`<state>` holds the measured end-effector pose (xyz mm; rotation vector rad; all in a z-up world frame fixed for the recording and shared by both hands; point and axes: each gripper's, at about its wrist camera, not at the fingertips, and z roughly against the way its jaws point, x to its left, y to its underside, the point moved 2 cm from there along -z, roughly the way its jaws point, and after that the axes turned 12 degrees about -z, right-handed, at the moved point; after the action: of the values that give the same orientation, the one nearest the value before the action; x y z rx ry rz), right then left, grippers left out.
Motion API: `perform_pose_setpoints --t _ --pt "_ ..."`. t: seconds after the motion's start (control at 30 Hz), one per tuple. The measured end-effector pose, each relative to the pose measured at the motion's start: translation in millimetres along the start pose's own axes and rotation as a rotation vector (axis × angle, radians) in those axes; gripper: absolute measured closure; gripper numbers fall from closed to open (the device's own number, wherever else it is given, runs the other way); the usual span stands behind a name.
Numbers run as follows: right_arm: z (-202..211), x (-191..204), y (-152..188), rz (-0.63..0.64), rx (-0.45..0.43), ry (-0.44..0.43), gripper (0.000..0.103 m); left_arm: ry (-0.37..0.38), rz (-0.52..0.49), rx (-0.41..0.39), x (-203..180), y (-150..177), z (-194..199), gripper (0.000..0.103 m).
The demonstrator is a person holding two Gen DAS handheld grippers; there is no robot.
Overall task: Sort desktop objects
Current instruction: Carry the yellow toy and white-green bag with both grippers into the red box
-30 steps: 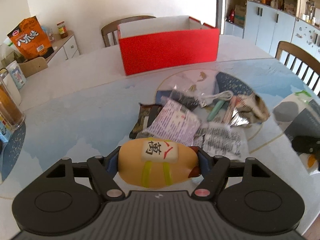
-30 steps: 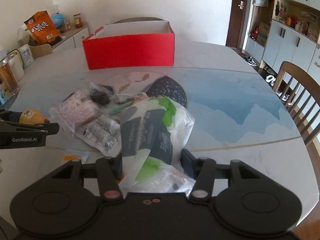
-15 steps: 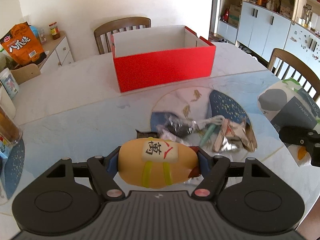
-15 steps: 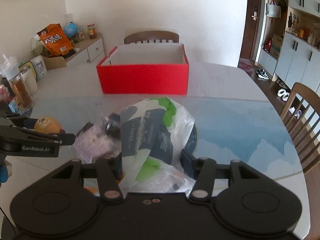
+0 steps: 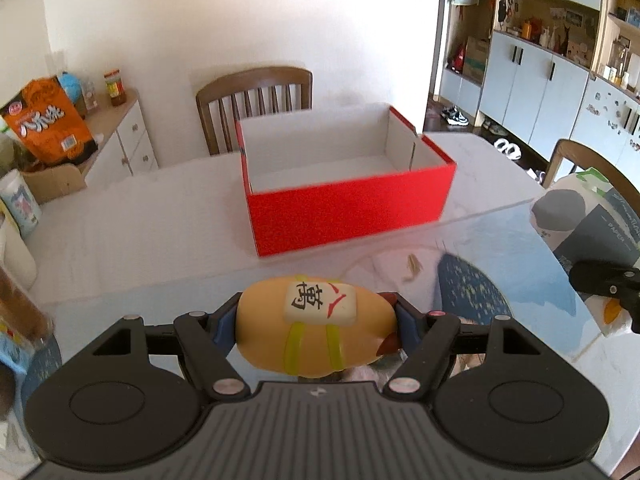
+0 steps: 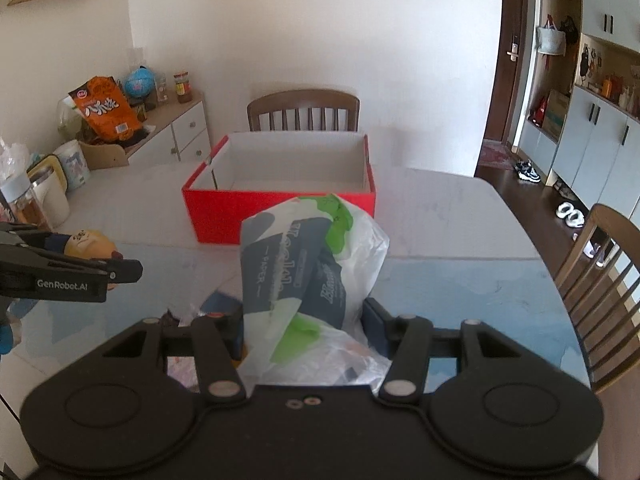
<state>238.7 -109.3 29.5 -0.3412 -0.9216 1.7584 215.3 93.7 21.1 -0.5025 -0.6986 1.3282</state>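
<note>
Left claw [image 5: 316, 322]: clamped on toy [image 5: 312, 326].
Right claw [image 6: 310, 334]: clamped on pack [image 6: 308, 272].
Box [image 5: 348, 216]: empty; loose bits left on tabletop [image 5: 140, 240].

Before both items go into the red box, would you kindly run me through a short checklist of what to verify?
1. Left gripper clamps the yellow toy on both sides: ok.
2. Right gripper holds the tissue pack between its jaws: ok.
3. Red box is open on top: ok.
4. Box floor is free of other items: ok for the part that shows; the near strip is hidden behind the front wall.
5. Clear gap between the two grippers: ok in the right wrist view.
6. Tissue pack's loose plastic wrap will clear the box rim: cannot tell.
</note>
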Motion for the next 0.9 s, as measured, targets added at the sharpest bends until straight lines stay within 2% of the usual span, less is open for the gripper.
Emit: perform_pose_setpoints --t 0.37,0.9 --pt "-14 10 -39 0.031 -0.028 -0.001 0.048 0.005 -0.025 -0.042 24 -43 -18 0.029" --pt "-52 23 -84 0.055 -0.034 0.017 0.048 0.013 -0.029 -0.038 46 -83 -61 0.029"
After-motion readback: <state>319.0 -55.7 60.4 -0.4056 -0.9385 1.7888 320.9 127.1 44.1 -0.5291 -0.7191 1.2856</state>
